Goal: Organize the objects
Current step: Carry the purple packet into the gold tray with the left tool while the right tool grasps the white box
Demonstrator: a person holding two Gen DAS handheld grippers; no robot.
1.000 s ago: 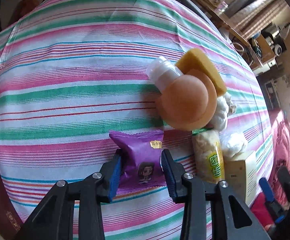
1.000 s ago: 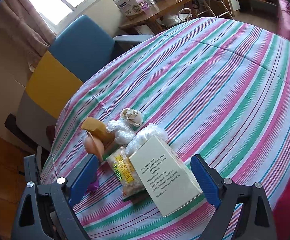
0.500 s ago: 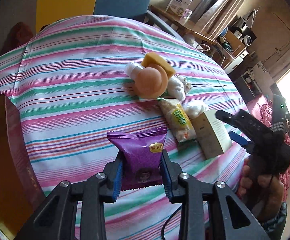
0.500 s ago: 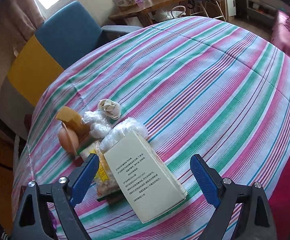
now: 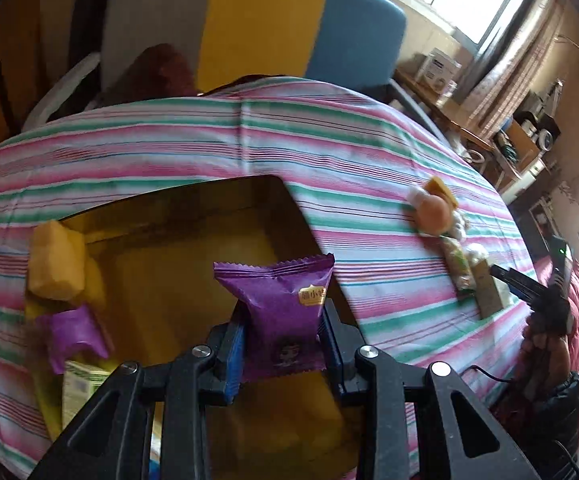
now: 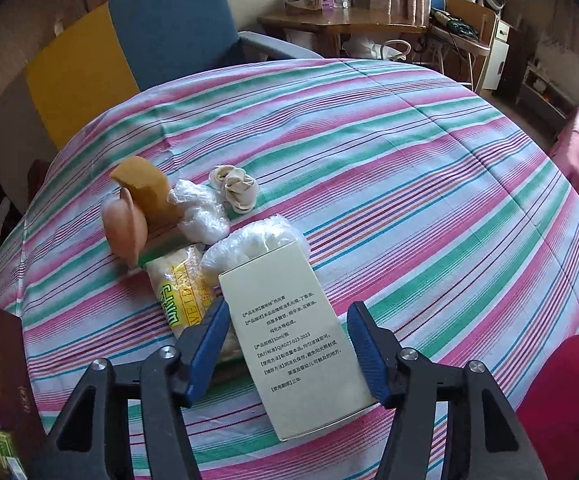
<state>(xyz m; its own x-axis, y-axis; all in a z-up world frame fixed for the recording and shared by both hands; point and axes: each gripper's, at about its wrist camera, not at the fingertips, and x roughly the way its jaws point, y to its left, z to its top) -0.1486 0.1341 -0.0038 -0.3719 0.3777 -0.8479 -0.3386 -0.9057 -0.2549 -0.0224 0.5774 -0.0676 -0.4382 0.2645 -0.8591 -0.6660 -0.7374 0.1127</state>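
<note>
Desk (image 6: 409,168), striped cloth: pile at centre left still unsorted. Yellow box (image 5: 193,264), lower centre of left view, already holds some items. My left hand-held gripper (image 5: 283,348) clenches the purple packet (image 5: 279,308) above it. Right hand-held gripper (image 6: 287,346) has been closing around the cream carton (image 6: 289,332); pads not yet pressing. Only the left view shows the box interior.

The open box (image 5: 193,280) has free floor in its middle; a yellow block (image 5: 55,264) and a purple packet (image 5: 75,334) crowd its left wall. On the tabletop (image 6: 409,168), the far and right stretches lie bare, while the clutter (image 6: 193,216) stands beside the white carton (image 6: 293,332).
</note>
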